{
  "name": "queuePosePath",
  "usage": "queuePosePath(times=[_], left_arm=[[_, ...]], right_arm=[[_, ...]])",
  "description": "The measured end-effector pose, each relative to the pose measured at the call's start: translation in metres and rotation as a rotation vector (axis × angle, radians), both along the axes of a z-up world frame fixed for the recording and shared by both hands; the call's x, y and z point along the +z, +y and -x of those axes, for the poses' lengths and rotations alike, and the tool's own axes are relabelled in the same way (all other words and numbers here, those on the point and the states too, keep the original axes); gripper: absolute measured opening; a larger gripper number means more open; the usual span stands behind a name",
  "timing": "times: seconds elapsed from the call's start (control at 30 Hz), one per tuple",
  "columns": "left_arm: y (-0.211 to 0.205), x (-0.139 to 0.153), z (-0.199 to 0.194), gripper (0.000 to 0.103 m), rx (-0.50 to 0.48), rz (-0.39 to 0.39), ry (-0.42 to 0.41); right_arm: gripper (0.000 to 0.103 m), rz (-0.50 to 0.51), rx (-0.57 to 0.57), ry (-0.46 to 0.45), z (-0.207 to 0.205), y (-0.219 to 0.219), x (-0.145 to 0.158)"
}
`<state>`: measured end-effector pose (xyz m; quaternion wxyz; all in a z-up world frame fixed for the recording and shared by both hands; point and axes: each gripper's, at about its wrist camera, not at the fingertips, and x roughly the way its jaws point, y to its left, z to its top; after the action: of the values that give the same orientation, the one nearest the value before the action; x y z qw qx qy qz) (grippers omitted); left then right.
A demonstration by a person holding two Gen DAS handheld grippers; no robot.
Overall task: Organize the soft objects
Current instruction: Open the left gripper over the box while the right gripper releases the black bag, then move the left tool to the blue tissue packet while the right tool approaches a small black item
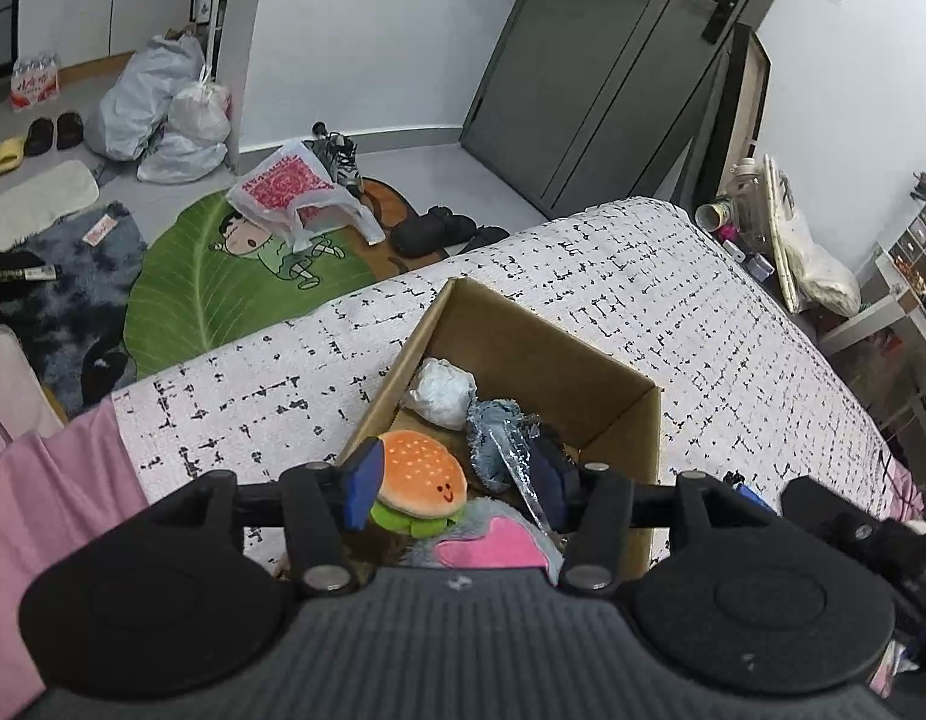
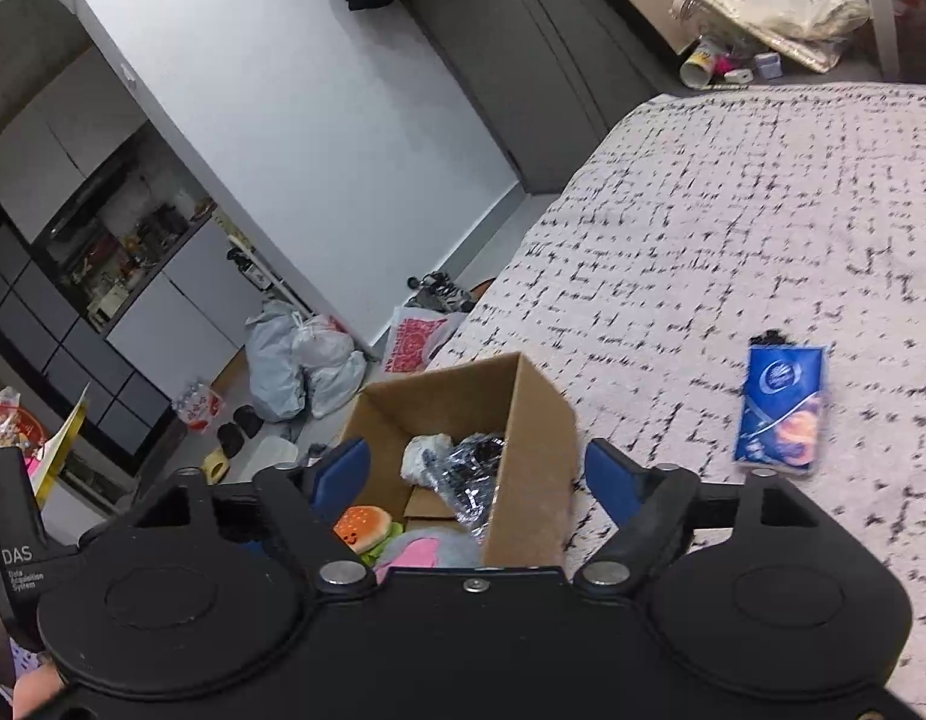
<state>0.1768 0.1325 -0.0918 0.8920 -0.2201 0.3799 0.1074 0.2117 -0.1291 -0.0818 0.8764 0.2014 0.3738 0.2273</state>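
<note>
open box on the bed, soft things inside

cardboard box (image 1: 541,354) open-topped on the patterned bed cover (image 1: 673,276). inside: burger plush (image 1: 423,483) at the near corner, bun up and smiling face toward the camera, lying roughly flat; grey and pink plush (image 1: 493,540) just beside it, nearer still; crumpled white bag (image 1: 441,393) against the far wall; blue-grey fuzzy piece (image 1: 499,432) and dark item in clear wrap (image 2: 472,480) in the middle of the box.

blue packet (image 2: 781,408) flat on the bed cover, well apart from the box on its right, long axis running away from the camera, slightly tilted.

left hand-held gripper (image 1: 456,480) above the box's near end, jaws partly apart, burger plush between them, grip not discernible. right hand-held gripper (image 2: 478,474) wide apart astride the box's right wall, gripping nothing.
</note>
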Motion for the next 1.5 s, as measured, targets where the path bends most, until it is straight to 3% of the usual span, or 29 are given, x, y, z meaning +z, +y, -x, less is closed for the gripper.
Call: queuePosePath(times=[0.13,0.27,0.37,0.77,0.9,1.5], left_arm=[[-0.005,0.005,-0.002,0.053,-0.017,-0.032,0.01],[-0.017,0.011,-0.005,0.066,-0.011,-0.069,0.018],[-0.026,0.018,-0.004,0.074,-0.013,-0.073,0.004],[-0.063,0.046,-0.011,0.089,-0.07,-0.117,-0.05],[-0.076,0.05,-0.016,0.09,-0.092,-0.114,-0.057],[-0.128,0.031,-0.058,0.09,-0.141,-0.093,-0.039]], right_arm=[[0.083,0.026,-0.004,0.035,-0.004,-0.011,0.005],[0.084,0.045,0.009,0.051,-0.008,-0.024,0.016],[0.09,0.055,0.002,0.051,-0.01,-0.034,0.024],[0.099,0.073,0.009,0.035,-0.031,-0.075,0.047],[0.102,0.031,-0.015,0.014,-0.029,-0.094,0.036],[0.101,-0.093,-0.152,0.187,-0.055,-0.148,-0.023]])
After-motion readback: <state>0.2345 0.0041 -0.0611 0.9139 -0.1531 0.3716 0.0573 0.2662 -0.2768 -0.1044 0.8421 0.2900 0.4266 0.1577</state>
